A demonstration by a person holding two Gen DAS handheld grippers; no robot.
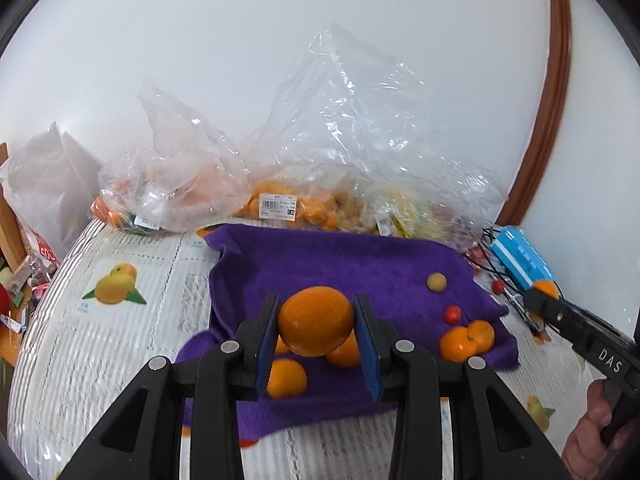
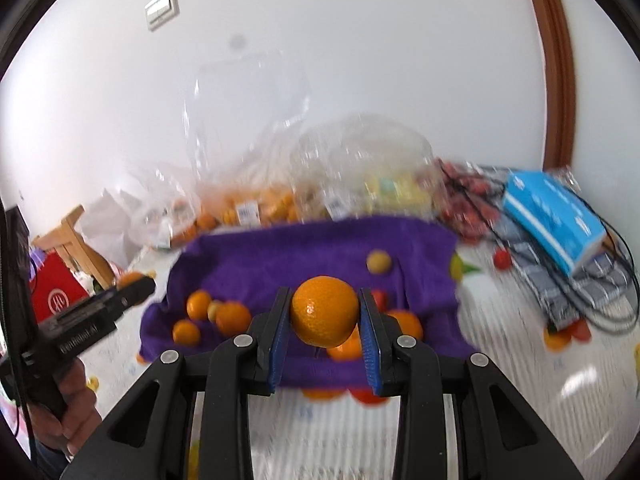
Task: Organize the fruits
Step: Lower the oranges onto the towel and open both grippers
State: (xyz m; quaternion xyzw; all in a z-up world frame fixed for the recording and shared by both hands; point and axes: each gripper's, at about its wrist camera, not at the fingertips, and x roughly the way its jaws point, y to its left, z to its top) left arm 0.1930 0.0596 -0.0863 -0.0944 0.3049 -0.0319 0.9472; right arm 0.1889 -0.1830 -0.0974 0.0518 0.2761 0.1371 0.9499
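My left gripper (image 1: 316, 322) is shut on an orange (image 1: 316, 320) and holds it above the purple towel (image 1: 340, 264). My right gripper (image 2: 325, 314) is shut on another orange (image 2: 325, 311) above the same towel (image 2: 280, 264). Several more oranges lie on the towel, such as a pair at the right (image 1: 466, 340) and a group at the left (image 2: 212, 314). A small yellow-brown fruit (image 1: 436, 282) and a small red fruit (image 1: 452, 314) also lie on it. The right gripper shows at the right edge of the left wrist view (image 1: 544, 292).
Clear plastic bags of oranges (image 1: 288, 204) and other fruit (image 1: 168, 184) stand behind the towel by the white wall. A blue box (image 1: 520, 256) with black cables lies at the right. A wooden chair (image 2: 76, 240) and a red bag (image 2: 56, 292) are at the left.
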